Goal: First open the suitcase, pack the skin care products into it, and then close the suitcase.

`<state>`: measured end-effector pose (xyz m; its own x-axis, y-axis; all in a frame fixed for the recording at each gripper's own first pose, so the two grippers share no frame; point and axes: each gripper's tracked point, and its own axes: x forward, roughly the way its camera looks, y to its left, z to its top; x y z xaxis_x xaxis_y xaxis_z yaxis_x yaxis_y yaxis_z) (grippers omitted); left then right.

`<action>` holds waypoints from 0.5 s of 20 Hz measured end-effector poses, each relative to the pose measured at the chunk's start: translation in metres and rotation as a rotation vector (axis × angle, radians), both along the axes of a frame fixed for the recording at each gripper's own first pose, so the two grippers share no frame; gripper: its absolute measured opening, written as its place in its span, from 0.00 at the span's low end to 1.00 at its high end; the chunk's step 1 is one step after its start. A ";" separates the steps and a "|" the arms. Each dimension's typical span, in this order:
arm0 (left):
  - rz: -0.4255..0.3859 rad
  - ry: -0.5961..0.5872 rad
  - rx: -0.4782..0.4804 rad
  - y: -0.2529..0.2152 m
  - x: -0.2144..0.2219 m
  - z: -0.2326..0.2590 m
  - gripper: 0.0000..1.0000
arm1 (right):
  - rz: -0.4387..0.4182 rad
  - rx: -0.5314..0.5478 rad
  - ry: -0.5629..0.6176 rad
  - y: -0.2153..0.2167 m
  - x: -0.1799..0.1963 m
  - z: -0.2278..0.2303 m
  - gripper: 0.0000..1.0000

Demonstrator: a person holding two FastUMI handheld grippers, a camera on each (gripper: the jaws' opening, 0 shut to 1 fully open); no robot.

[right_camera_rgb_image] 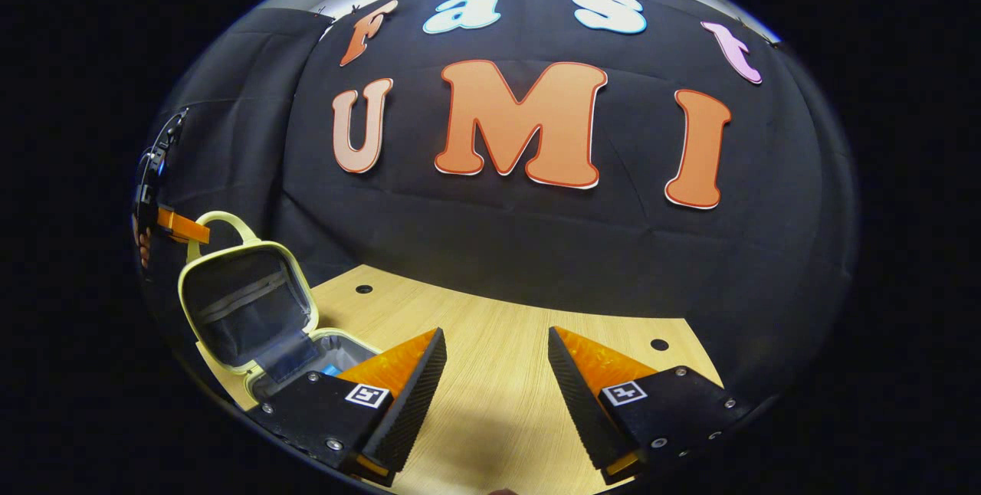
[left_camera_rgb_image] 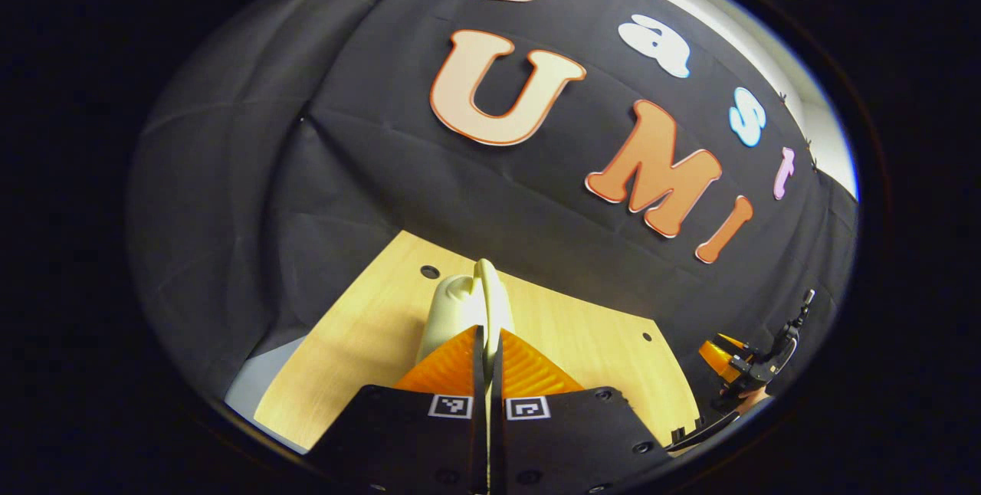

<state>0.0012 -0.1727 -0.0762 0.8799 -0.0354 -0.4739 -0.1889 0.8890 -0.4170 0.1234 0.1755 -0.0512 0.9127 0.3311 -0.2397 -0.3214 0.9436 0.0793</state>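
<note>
A pale yellow-green suitcase (right_camera_rgb_image: 253, 303) stands open at the table's left in the right gripper view. Its dark-lined lid is upright, and something blue (right_camera_rgb_image: 331, 368) lies in the base. In the same view the left gripper (right_camera_rgb_image: 182, 227) holds the lid's handle (right_camera_rgb_image: 222, 219) from the left. In the left gripper view, my left gripper (left_camera_rgb_image: 488, 330) is shut on that pale handle (left_camera_rgb_image: 479, 299), which sticks out beyond the fingertips. My right gripper (right_camera_rgb_image: 497, 357) hangs open over bare table to the right of the suitcase, with nothing between its fingers. It also appears far right in the left gripper view as the right gripper (left_camera_rgb_image: 747, 365).
The light wooden table (right_camera_rgb_image: 506, 403) has small round holes near its back edge. Black cloth walls close in behind and on the left. A pale floor patch (left_camera_rgb_image: 257, 384) shows past the table's left edge.
</note>
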 end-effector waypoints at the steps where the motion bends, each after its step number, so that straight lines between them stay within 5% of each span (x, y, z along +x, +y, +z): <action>1: -0.016 0.001 0.011 -0.015 0.002 0.001 0.01 | 0.000 0.001 -0.005 -0.004 0.000 0.000 0.86; 10: -0.213 0.047 0.130 -0.159 0.029 -0.015 0.01 | 0.004 0.003 -0.007 -0.036 0.002 -0.012 0.86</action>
<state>0.0301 -0.3314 -0.0913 0.8360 -0.1533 -0.5268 -0.0082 0.9566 -0.2914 0.1258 0.1398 -0.0630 0.9133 0.3350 -0.2319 -0.3253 0.9422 0.0798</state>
